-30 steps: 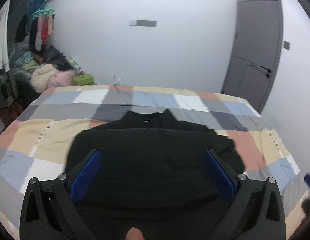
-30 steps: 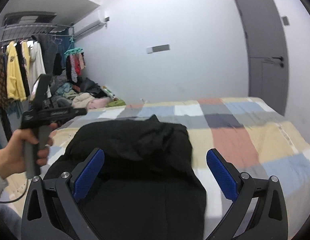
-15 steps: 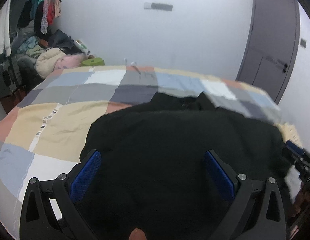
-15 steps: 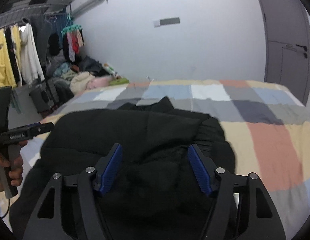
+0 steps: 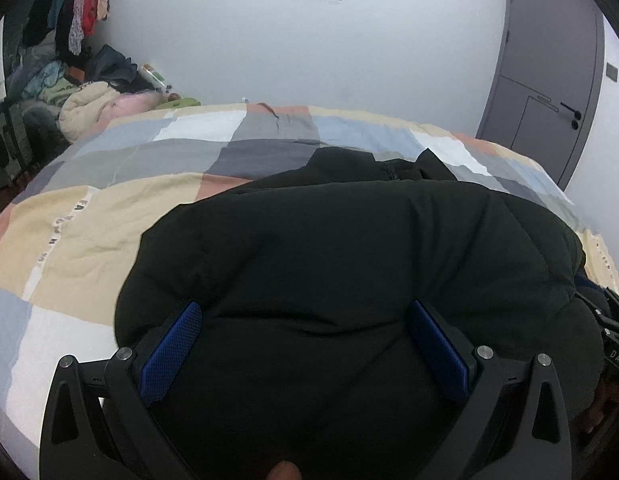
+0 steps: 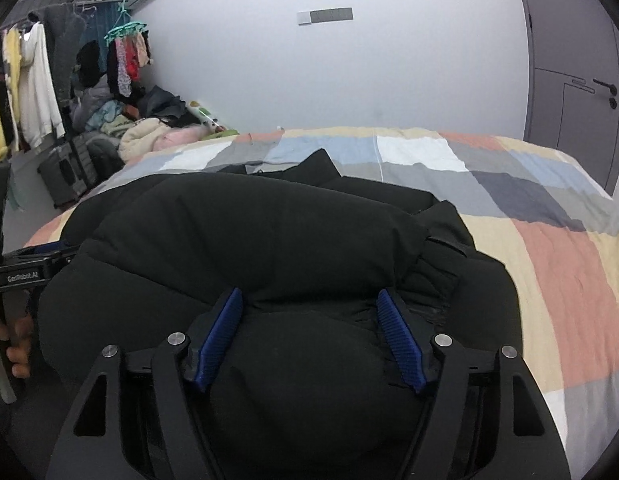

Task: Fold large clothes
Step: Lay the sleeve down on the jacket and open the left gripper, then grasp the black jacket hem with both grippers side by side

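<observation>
Black hand-held gripper [image 6: 309, 300] frames, ribbed blue pads [image 6: 401, 346], silver screws [image 6: 442, 339]

- Ahead of my grippers stretches the bed [image 5: 109, 220], covered by a patchwork quilt [image 6: 549, 264] in beige, grey, blue, white and salmon squares.
- Directly under and just beyond my fingers, a puffy black jacket [image 5: 349, 264] lies on the quilt, its collar [image 6: 317, 164] pointing away from me.

Patchwork bedspread [image 5: 109, 208] below a grey door [image 6: 573, 80] — heaped clothes [image 6: 121, 120], hanging garments [image 6: 33, 80] at left
</observation>
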Available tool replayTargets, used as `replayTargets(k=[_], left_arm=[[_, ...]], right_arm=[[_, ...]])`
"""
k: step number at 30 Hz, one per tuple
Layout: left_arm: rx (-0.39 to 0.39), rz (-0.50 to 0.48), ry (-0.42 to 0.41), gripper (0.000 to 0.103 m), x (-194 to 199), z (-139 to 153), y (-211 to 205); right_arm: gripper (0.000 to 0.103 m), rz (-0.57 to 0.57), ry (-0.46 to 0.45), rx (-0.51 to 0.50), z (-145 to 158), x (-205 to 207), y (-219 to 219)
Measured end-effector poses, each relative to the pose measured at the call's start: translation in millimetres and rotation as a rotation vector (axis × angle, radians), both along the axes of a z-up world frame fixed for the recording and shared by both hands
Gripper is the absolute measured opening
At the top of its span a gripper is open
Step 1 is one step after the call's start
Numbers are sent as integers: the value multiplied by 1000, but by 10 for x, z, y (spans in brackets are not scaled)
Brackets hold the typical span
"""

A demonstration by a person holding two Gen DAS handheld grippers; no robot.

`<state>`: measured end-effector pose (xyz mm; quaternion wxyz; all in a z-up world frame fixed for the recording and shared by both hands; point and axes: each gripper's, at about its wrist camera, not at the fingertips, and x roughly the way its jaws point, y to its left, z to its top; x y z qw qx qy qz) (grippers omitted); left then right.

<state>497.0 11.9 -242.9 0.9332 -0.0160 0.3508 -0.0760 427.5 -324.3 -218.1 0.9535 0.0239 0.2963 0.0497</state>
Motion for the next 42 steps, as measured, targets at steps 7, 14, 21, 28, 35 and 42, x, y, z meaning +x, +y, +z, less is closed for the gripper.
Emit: replayTargets(k=[7, 14, 21, 28, 35, 42], left_arm=[[-6, -6, -13, 103, 172, -147, -13], [6, 8, 11, 103, 211, -167, -24], [-13, 47, 64, 103, -1, 169, 37], [-7, 46, -29, 103, -540, 1082, 58], [-65, 33, -134, 103, -1326, 2005, 45], [-101, 4, -182, 103, -2254, 2452, -23]], right_arm=[[70, -5, 4, 25, -163, 148, -39], [70, -17, 24, 16, -192, 194, -7], [71, -48, 36, 89, 168, -35, -54], [71, -46, -47, 80, 972, -546, -19], [72, -46, -144, 60, 1775, -1250, 28], [76, -46, -185, 5, 2188, -2005, 140]])
